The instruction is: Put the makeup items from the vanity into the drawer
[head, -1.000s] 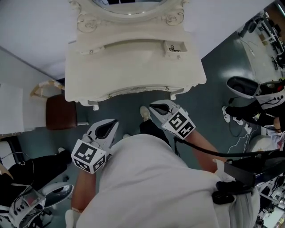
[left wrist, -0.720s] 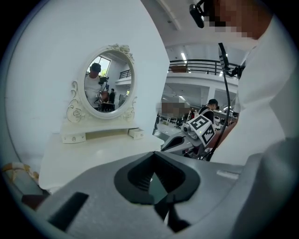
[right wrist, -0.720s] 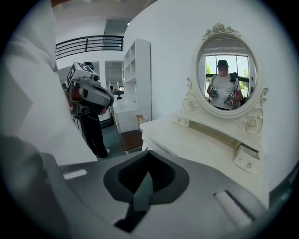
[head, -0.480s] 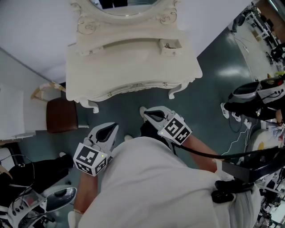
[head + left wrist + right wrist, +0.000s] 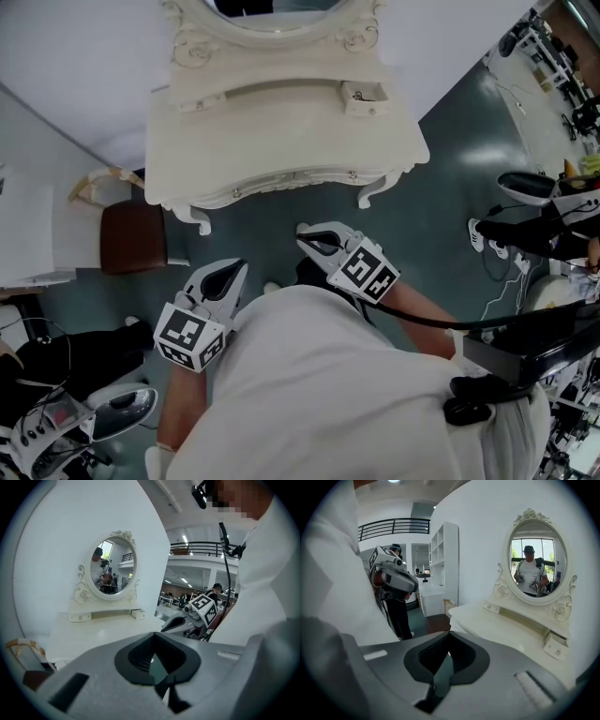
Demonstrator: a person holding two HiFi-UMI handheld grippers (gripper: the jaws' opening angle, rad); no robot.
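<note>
**Top bare, both grippers empty: task looked all but done**

My left gripper (image 5: 230, 274) had its jaws pressed together with nothing between them; its own view showed only floor through the gap behind the tips. The right gripper (image 5: 314, 240) was the same, clenched on nothing. I held both low and close to my body, well short of the vanity's (image 5: 281, 141) front edge, tips pointing toward it.

From the head view, the vanity top was bare from front edge to back, and I saw no makeup loose on it. At its back right corner, below the mirror (image 5: 272, 9), the small drawer (image 5: 364, 94) stood pulled open. A few dark bits (image 5: 357, 93) lay inside, too small for me to name. The drawers along the front edge looked shut. A brown stool (image 5: 131, 239) sat on the floor off the left corner.

I judged the moving finished, if those bits were the makeup. All that seemed left was to push the small drawer shut, should that be wanted.
</note>
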